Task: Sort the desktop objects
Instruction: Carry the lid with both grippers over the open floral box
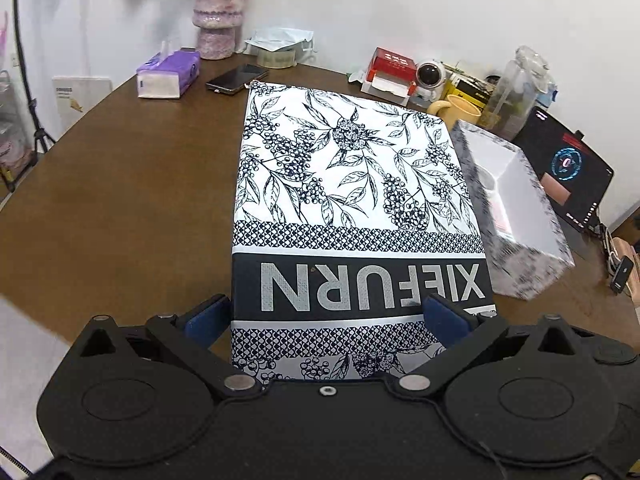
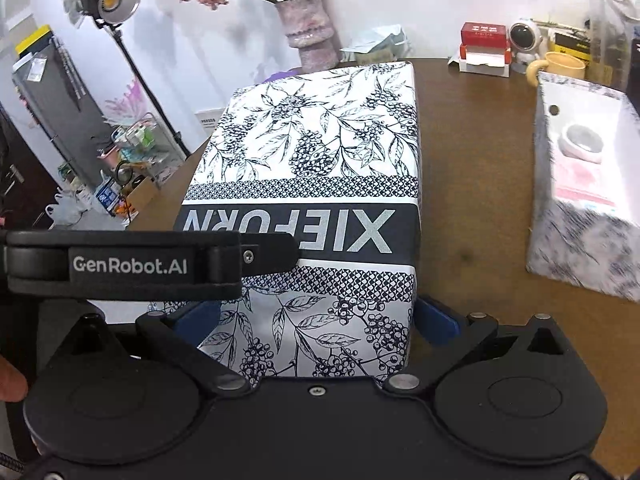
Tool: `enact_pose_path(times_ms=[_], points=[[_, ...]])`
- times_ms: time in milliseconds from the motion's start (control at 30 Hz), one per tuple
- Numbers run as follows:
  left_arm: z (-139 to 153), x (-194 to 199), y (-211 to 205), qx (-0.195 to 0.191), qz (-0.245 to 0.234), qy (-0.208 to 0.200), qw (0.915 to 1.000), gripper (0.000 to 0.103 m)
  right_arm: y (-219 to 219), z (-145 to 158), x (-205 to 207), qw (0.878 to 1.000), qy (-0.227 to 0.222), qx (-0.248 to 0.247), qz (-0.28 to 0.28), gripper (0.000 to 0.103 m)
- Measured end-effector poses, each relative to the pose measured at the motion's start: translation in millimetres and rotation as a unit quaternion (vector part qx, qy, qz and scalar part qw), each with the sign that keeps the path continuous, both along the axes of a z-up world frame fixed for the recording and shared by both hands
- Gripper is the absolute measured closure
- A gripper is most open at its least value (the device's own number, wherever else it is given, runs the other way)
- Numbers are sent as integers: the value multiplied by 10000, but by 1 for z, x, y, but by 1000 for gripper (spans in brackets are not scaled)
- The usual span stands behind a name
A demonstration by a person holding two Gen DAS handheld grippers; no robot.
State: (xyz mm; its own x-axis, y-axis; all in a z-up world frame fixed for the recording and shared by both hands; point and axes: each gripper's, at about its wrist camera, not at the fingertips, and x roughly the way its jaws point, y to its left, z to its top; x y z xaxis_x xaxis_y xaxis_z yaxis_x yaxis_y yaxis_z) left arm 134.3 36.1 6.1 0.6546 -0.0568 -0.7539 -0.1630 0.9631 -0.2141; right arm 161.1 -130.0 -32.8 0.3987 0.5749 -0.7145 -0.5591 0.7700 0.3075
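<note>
A white box lid [image 1: 352, 184] with navy leaf prints and the word XIEFURN fills the middle of both views [image 2: 320, 152]. My left gripper [image 1: 326, 314] straddles its near end, with a blue pad pressed on each side wall. My right gripper [image 2: 316, 320] clamps the same lid across its width in the same way. In the right wrist view, the left gripper's strapped body [image 2: 132, 264] crosses the lid's left edge. To the right, the matching open box base [image 1: 520, 272] [image 2: 568, 248] stands on the table, holding a white round object [image 2: 580, 140] and something pink [image 2: 580, 184].
On the brown round table [image 1: 120, 180], along the back, are a purple tissue pack [image 1: 168, 74], a phone [image 1: 236, 78], a vase [image 1: 218, 16], a red box [image 1: 390, 68], a yellow mug [image 1: 460, 110], a plastic jar [image 1: 516, 88] and a lit tablet [image 1: 568, 168]. A light stand [image 2: 116, 0] stands beyond the left edge.
</note>
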Motion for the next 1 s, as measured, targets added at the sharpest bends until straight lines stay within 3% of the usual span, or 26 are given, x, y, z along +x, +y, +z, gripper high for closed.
enact_pose_path(times_ms=[400,1000], points=[[7,-63,-47,-62,-71,-176,9998,0,-53,24,-73,9996,-201,-3,-176,0],[23,-76,-124,88,-677,-405,9968,0,-130,49,-99,9951,-404,73,-896,0]])
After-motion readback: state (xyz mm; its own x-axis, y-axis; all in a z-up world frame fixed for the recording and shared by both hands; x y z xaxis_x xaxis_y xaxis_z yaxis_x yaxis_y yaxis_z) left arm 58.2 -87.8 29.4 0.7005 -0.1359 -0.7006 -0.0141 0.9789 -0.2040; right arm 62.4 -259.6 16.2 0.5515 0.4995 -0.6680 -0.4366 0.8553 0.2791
